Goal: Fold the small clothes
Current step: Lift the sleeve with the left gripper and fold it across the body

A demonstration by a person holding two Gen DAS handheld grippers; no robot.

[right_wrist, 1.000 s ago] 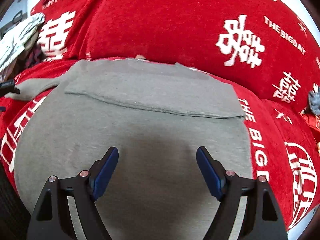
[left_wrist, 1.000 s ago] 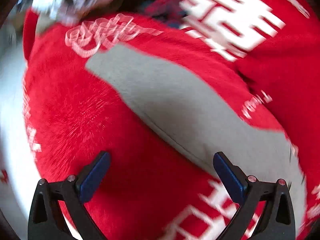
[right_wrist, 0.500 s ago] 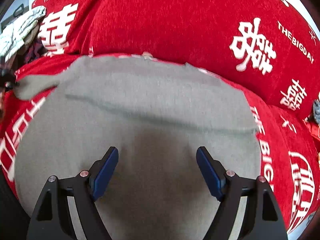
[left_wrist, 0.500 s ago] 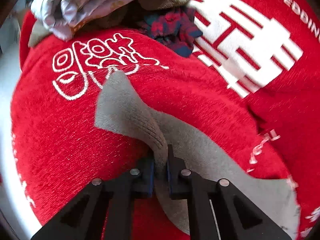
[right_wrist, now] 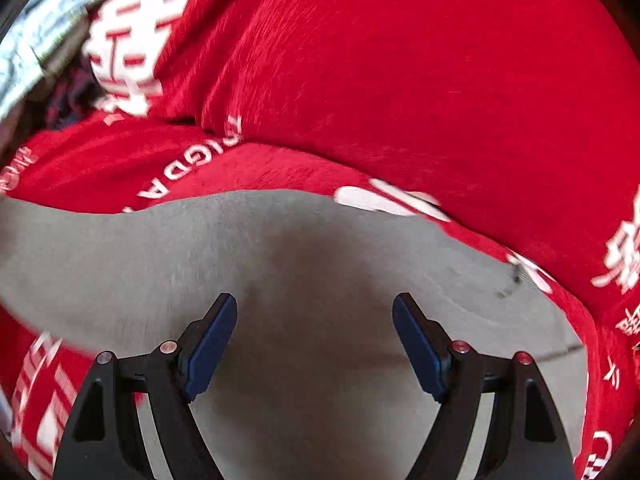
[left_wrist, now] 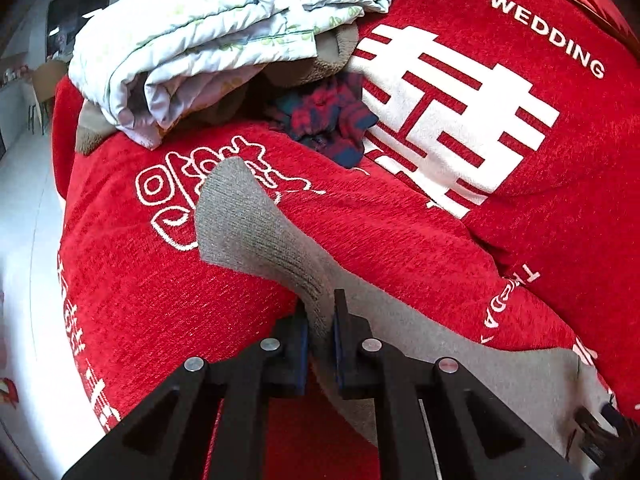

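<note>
At lower centre of the left wrist view, the left gripper [left_wrist: 319,320] is clenched on the ribbed sleeve cuff [left_wrist: 248,220] of a grey knit top [left_wrist: 460,360]; its jaws pinch the fabric just behind the cuff, and the cuff end stands up toward upper left. The top lies on a red sofa cover [left_wrist: 360,240] printed with white wedding characters, running from frame centre to lower right. In the right wrist view the right gripper [right_wrist: 315,332] hangs released, jaws wide, over the grey body panel [right_wrist: 300,248], touching nothing; frame is motion-blurred.

Step in hand, by my read: folding the sleeve in across the body. Do it well by lifting the cuff just clear, carrying it toward the torso, keeping the sleeve untwisted, and pinning the body with the free gripper.

The sleeve's long axis runs upper left to lower right, cuff pointing upper left at the pile of folded laundry [left_wrist: 208,40].
</note>
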